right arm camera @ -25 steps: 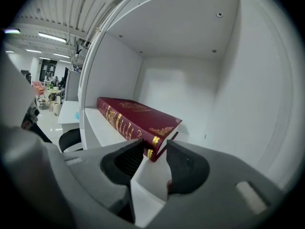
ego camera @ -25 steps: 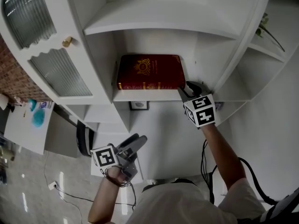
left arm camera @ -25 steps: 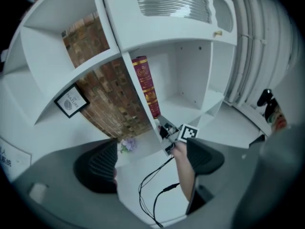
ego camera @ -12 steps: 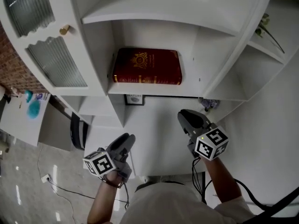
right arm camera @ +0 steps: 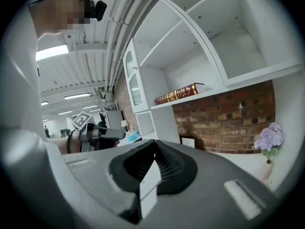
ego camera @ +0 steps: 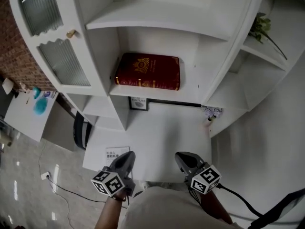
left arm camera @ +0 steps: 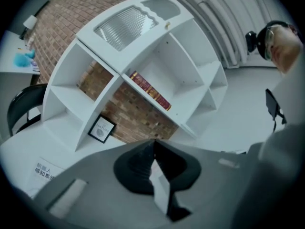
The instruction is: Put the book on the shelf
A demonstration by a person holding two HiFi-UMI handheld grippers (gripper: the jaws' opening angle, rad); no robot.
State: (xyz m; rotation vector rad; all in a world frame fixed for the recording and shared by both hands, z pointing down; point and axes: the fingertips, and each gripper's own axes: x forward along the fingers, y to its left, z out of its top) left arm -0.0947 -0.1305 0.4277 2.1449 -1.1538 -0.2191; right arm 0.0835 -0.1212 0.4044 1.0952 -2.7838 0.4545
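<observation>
Lying flat with its spine along the front edge of the shelf (ego camera: pixel 157 94), the red book (ego camera: pixel 147 70) seems already placed; the left tool (ego camera: pixel 126 158) and right tool (ego camera: pixel 183 158), both closed and empty, hang well below it, so little appears left beyond confirming it sits steady.

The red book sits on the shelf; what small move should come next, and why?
Probably just lower both claws to rest. The red book lies flat on the shelf, and the left claw and right claw are shut, empty and well clear of it, so the job looks done.
</observation>
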